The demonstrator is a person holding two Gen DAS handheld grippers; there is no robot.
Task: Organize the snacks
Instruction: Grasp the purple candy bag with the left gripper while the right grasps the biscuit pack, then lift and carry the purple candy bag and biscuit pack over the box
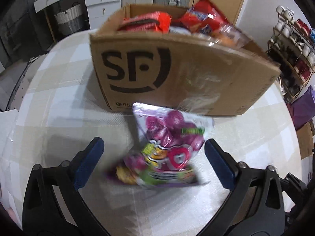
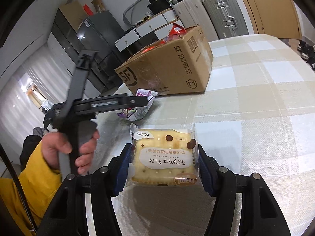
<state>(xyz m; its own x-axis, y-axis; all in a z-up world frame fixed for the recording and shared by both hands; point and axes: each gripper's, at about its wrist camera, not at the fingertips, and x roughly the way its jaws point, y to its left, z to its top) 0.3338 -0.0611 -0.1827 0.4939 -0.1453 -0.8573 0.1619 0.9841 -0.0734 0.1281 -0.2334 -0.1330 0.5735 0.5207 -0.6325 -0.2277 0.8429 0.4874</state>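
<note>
A purple and white candy bag [image 1: 167,147] lies on the checked tablecloth in front of the cardboard SF box [image 1: 177,74]. My left gripper [image 1: 153,147] is open, its blue pads on either side of the bag and not touching it. The bag looks blurred. My right gripper [image 2: 163,157] is shut on a clear-wrapped nougat cracker pack [image 2: 163,157] and holds it above the table. The right wrist view also shows the box [image 2: 167,68], the candy bag [image 2: 141,104] and the left gripper tool held in a hand.
The box holds red and orange snack packs [image 1: 157,21]. A shoe rack [image 1: 291,45] stands at the right. Drawers and a basket [image 1: 69,17] are behind the table. Suitcases [image 2: 222,11] stand at the back. The table edge [image 1: 23,98] curves at the left.
</note>
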